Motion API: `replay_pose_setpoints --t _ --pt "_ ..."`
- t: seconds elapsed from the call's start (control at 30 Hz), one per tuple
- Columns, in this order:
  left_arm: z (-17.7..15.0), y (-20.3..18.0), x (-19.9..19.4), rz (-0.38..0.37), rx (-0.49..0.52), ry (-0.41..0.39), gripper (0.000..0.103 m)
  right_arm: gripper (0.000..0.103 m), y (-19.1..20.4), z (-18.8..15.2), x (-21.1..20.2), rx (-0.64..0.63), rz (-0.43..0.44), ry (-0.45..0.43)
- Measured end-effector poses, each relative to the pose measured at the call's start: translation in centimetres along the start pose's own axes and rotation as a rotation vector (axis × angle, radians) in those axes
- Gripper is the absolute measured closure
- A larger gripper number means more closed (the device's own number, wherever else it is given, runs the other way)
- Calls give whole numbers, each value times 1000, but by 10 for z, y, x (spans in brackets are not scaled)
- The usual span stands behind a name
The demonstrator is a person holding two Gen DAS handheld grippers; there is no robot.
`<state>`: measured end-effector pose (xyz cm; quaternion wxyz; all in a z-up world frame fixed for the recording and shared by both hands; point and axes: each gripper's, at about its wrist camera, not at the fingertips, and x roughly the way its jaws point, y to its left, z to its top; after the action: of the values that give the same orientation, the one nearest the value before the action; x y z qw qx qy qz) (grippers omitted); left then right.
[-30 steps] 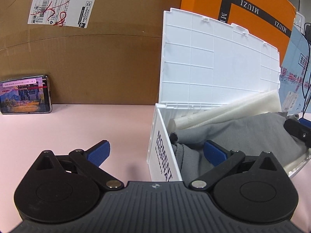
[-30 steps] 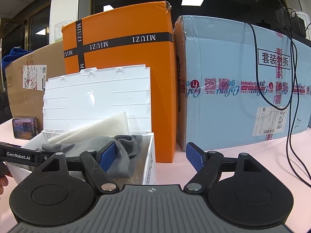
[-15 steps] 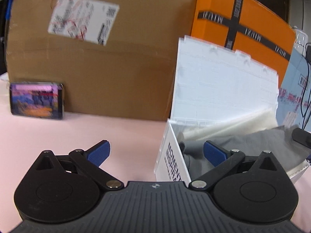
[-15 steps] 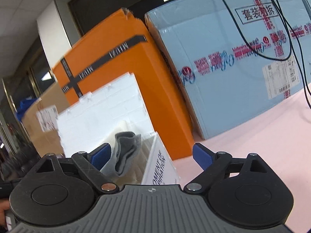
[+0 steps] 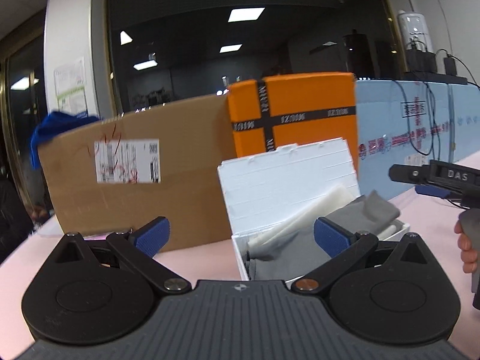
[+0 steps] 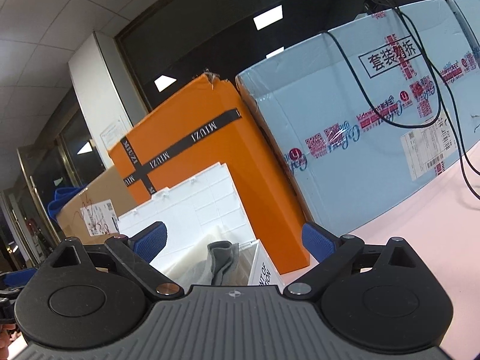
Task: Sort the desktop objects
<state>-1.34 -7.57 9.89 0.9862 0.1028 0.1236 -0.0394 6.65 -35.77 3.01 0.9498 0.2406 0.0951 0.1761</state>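
A white storage box [image 5: 240,249] stands on the pink table with its lid [image 5: 285,186] upright behind it. It holds grey cloth [image 5: 360,213] and a pale sheet [image 5: 324,204]. My left gripper [image 5: 240,237] is open and empty, raised in front of the box's left side. My right gripper [image 6: 234,240] is open and empty, tilted upward over the box's right front; the box [image 6: 267,273], lid [image 6: 198,210] and grey cloth [image 6: 222,258] show below it. The right gripper also shows at the right edge of the left wrist view [image 5: 435,180].
A brown cardboard box [image 5: 135,180], an orange MIUZI box [image 5: 300,117] and a light blue box [image 6: 360,120] with black cables [image 6: 450,90] line the back. Pink table [image 6: 420,219] lies to the right. A hand [image 5: 468,246] holds the right gripper's handle.
Both grippers have pulled back and tilted upward, away from the box. The phone at the left has dropped out of the left wrist view. Both stay open and empty.
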Motion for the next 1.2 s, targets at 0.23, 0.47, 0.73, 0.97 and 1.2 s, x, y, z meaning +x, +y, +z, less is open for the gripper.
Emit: replay_pose_setpoints --t 0.23,0.47,0.73,0.97,1.2 --pt "27 -26 -10 -69 42 -26 0 5 7 4 -13 -55 35 -23" --pt "61 -78 -16 -198 163 -112 0 5 7 7 -18 -76 54 -40" --pt "97 -133 -28 -338 211 -192 0 4 4 14 -26 -89 60 -67" --pt "103 -158 -39 -357 284 -239 0 2 -3 21 -27 -35 64 -54" --pt "105 -135 -32 -327 221 -289 0 2 -26 24 -20 60 8 -22"
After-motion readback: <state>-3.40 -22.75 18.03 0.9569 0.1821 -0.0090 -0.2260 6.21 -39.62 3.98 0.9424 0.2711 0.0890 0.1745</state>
